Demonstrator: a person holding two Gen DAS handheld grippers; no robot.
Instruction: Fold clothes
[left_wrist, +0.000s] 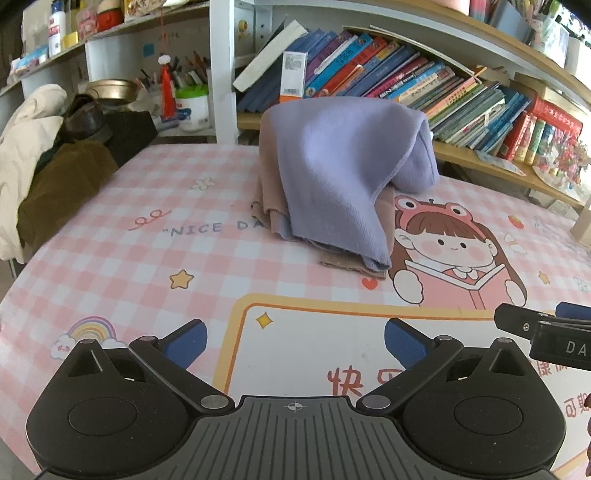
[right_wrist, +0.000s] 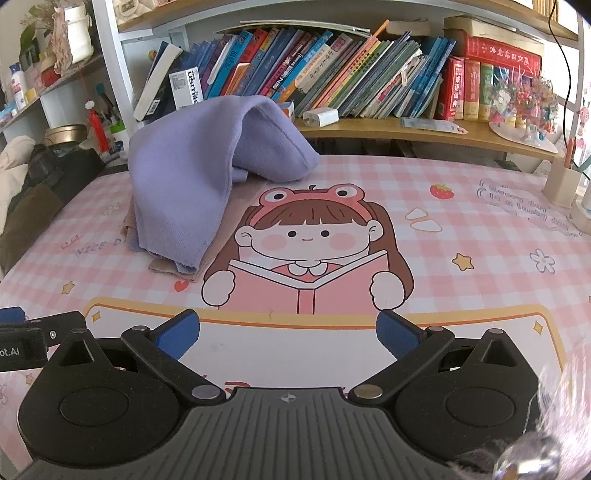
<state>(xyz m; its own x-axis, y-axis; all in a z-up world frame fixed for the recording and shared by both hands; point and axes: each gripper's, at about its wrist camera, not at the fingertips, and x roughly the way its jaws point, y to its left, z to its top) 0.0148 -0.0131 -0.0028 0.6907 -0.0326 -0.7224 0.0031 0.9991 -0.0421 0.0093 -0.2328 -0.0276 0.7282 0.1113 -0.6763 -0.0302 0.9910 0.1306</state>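
A lilac garment (left_wrist: 332, 166) (right_wrist: 192, 166) lies humped over a folded beige garment (left_wrist: 354, 264) (right_wrist: 162, 264) on the pink checked table mat (left_wrist: 147, 266) (right_wrist: 461, 221). My left gripper (left_wrist: 295, 341) hovers low over the near part of the mat, open and holding nothing, well short of the clothes. My right gripper (right_wrist: 288, 334) is also open with nothing between its fingers, beside the left one. Part of the right gripper shows at the right edge of the left wrist view, and part of the left gripper (right_wrist: 26, 332) shows at the left edge of the right wrist view.
A bookshelf (left_wrist: 424, 85) (right_wrist: 351, 74) full of leaning books runs along the back. A pile of cream and brown clothing (left_wrist: 40, 166) sits at the left edge of the table. A pen holder (right_wrist: 563, 181) stands at the far right, and a white charger (right_wrist: 320, 117) on the shelf.
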